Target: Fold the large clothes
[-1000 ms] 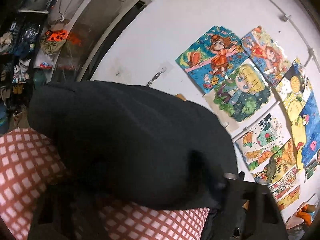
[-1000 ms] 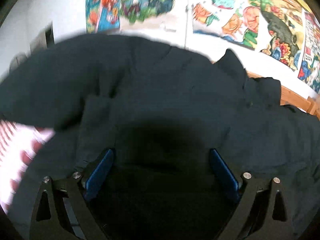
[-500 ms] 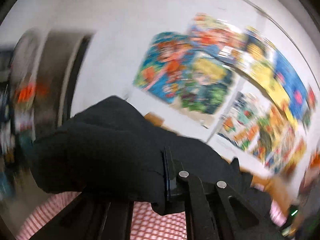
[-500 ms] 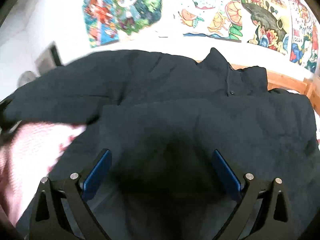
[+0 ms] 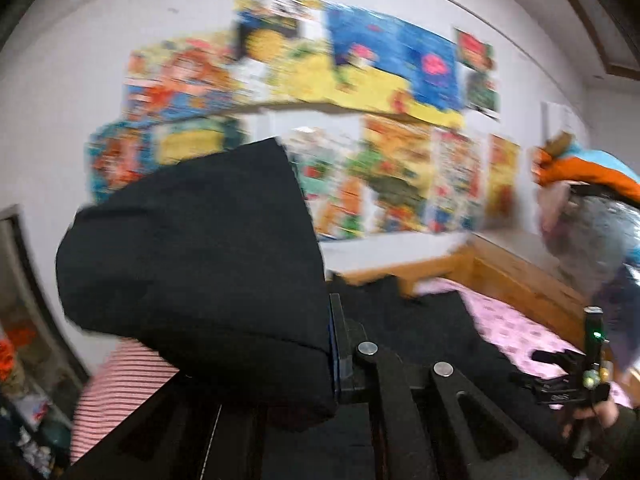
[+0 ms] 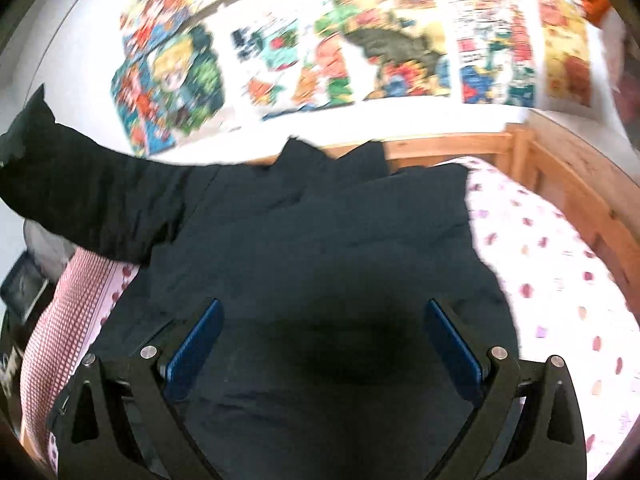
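A large black jacket (image 6: 328, 240) lies spread on the bed, collar toward the wall. My left gripper (image 5: 320, 360) is shut on the jacket's sleeve (image 5: 200, 260) and holds it raised; the cloth drapes over the left finger and hides it. The raised sleeve also shows in the right wrist view (image 6: 88, 196) at the left. My right gripper (image 6: 320, 340) is open, its blue pads (image 6: 196, 340) wide apart just above the jacket's lower body, holding nothing. It also shows in the left wrist view (image 5: 576, 380) at the far right.
The bed has a pink dotted sheet (image 6: 560, 264), a red-checked cover (image 6: 60, 320) at the left and a wooden frame (image 6: 568, 176). Colourful posters (image 6: 360, 52) cover the white wall. Clothes hang at the right (image 5: 588, 208).
My left gripper has swung the held sleeve up and to the right, toward the jacket's body. My right gripper has stayed open and drawn back over the jacket's lower part.
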`<action>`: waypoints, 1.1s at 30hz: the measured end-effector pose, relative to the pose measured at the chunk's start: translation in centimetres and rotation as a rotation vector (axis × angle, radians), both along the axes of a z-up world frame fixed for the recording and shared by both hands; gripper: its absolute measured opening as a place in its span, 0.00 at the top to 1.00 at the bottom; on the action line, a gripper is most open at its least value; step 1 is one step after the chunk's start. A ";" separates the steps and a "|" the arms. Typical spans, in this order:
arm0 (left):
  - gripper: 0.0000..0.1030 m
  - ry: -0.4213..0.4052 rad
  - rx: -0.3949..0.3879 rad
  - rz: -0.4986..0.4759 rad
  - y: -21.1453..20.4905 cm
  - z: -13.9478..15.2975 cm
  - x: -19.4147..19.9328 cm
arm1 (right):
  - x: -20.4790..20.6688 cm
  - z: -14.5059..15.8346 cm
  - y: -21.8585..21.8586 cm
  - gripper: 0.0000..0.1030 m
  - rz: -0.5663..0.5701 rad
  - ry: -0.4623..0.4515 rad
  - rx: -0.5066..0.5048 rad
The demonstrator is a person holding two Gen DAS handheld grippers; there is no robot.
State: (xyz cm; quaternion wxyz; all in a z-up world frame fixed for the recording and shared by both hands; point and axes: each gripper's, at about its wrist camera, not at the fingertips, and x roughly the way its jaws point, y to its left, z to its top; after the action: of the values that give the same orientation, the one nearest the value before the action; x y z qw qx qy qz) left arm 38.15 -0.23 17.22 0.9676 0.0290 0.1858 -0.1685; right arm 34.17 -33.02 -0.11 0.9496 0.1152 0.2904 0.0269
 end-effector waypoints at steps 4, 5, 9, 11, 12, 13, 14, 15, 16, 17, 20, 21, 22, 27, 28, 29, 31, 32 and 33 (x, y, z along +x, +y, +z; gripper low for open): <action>0.91 0.089 -0.002 -0.115 -5.8 -2.5 1.3 | -1.3 -0.3 -3.5 0.05 -0.044 -0.013 0.023; 0.90 0.131 -0.011 -0.145 -7.1 -3.5 1.8 | -1.6 -0.3 -4.3 0.05 -0.055 -0.025 0.039; 0.81 0.373 -0.075 -0.288 -11.4 -7.9 4.6 | -3.1 -0.8 -8.6 0.05 -0.088 -0.113 0.221; 0.73 0.475 -0.100 -0.325 -12.9 -10.5 5.7 | -3.4 -1.5 -9.7 0.05 -0.084 -0.140 0.286; 0.64 0.505 -0.101 -0.314 -13.4 -11.7 6.0 | -3.3 -1.8 -10.0 0.05 -0.079 -0.143 0.306; 0.58 0.517 -0.100 -0.294 -13.6 -12.8 5.9 | -3.1 -2.2 -10.0 0.05 -0.075 -0.140 0.316; 0.43 0.528 -0.086 -0.251 -13.8 -14.1 5.8 | -2.9 -2.6 -9.9 0.05 -0.072 -0.135 0.319; 0.38 0.530 -0.075 -0.213 -13.8 -15.0 5.7 | -2.4 -3.1 -9.9 0.05 -0.069 -0.126 0.324; 0.38 0.530 -0.075 -0.197 -13.7 -15.6 5.5 | -1.9 -3.7 -10.0 0.05 -0.071 -0.113 0.331; 0.38 0.538 -0.080 -0.197 -13.4 -16.2 5.4 | -1.9 -4.1 -10.1 0.05 -0.079 -0.108 0.334; 0.37 0.549 -0.109 -0.182 -11.8 -16.7 5.2 | -1.3 -5.2 -9.9 0.05 -0.090 -0.092 0.336; 0.34 0.537 -0.111 -0.153 -10.9 -16.6 5.3 | -0.6 -5.7 -9.5 0.05 -0.074 -0.079 0.330; 0.31 0.524 -0.103 -0.111 -9.9 -16.5 5.6 | -0.6 -5.9 -9.2 0.05 -0.065 -0.068 0.320; 0.19 0.450 -0.028 0.122 -5.0 -16.5 7.8 | 2.4 -8.0 -7.0 0.06 -0.044 0.053 0.208; 0.19 0.440 -0.011 0.160 -3.9 -16.7 8.2 | 3.2 -8.4 -6.6 0.07 -0.039 0.079 0.193; 0.19 0.434 -0.001 0.181 -3.3 -16.8 8.5 | 4.0 -8.9 -6.2 0.15 -0.033 0.109 0.179; 0.19 0.418 0.020 0.235 -1.8 -17.1 9.1 | 5.9 -10.4 -5.6 0.41 -0.043 0.191 0.187; 0.19 0.413 0.024 0.256 -1.0 -17.2 9.2 | 6.3 -11.0 -5.5 0.57 -0.039 0.218 0.210; 0.19 0.410 0.022 0.264 -0.3 -17.2 9.3 | 6.9 -11.7 -5.3 0.74 -0.032 0.251 0.250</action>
State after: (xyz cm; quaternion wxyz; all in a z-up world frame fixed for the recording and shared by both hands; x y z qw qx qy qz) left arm 47.47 -0.58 -0.02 0.9229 -0.0197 0.3824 -0.0411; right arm 41.06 -38.36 -11.85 0.8845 0.2393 0.3992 0.0333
